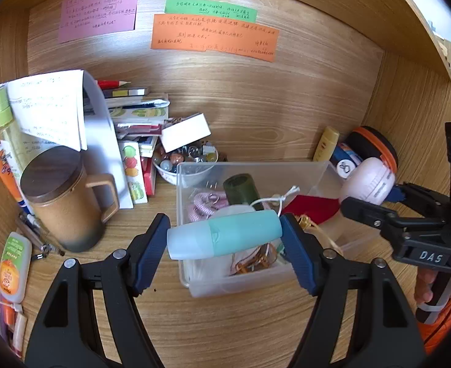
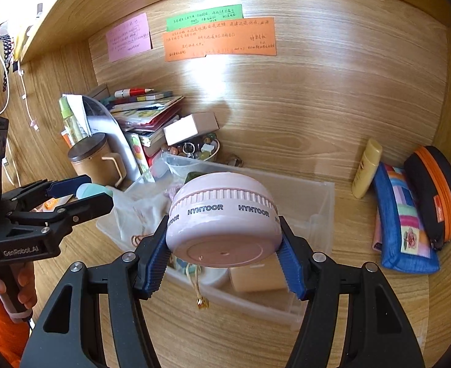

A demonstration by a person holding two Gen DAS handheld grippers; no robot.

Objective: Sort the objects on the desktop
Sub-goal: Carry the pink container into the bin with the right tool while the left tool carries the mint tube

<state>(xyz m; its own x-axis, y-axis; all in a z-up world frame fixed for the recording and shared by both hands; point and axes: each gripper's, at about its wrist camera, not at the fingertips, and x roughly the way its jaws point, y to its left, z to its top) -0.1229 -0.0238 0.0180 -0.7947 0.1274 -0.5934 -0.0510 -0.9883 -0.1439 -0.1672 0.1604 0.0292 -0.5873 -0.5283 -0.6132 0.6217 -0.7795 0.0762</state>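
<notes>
In the left wrist view, our left gripper (image 1: 225,240) has its fingers closed around a teal bottle (image 1: 224,237), held sideways just above the near edge of the clear bin (image 1: 286,171). A brown mug (image 1: 64,199) stands left of the bin.

In the right wrist view, our right gripper (image 2: 224,245) clamps a round pink container (image 2: 224,217) between its pads, raised over the bin (image 2: 314,202). A blue pouch (image 2: 403,224) lies right of the bin.
</notes>
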